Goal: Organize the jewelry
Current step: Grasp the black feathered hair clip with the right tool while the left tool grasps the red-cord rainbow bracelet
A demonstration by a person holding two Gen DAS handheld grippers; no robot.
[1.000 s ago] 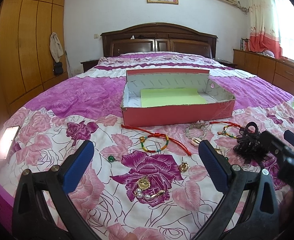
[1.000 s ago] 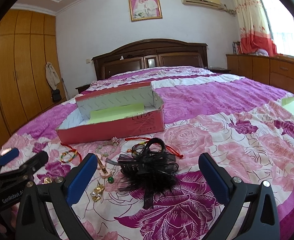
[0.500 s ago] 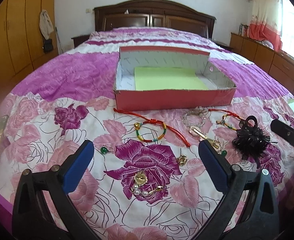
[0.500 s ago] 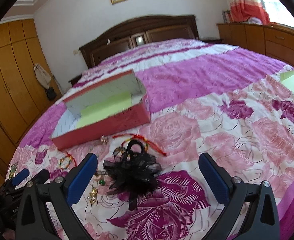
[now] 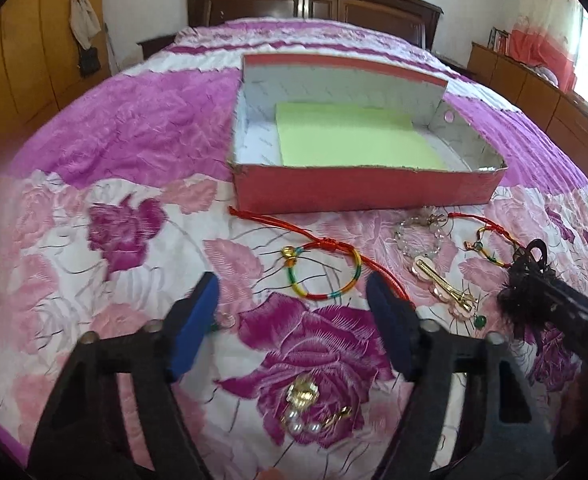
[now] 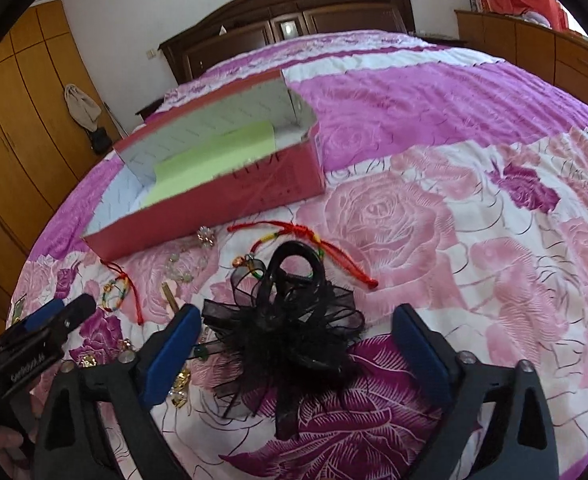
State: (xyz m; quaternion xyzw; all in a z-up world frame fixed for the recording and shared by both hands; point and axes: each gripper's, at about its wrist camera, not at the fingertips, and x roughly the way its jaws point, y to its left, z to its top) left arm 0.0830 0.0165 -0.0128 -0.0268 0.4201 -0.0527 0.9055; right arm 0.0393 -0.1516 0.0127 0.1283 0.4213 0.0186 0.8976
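Nothing is stowed yet: the box (image 5: 358, 196) at upper centre is empty, jewelry (image 5: 322, 270) lies on the bed (image 5: 134, 140), both tools (image 5: 292, 308) (image 6: 294, 340) narrowing, spread, pinching nothing

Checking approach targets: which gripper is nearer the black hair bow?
Right. The right gripper brackets the black hair bow, jaws open, closing. The left gripper sits off to its side over the bedspread.
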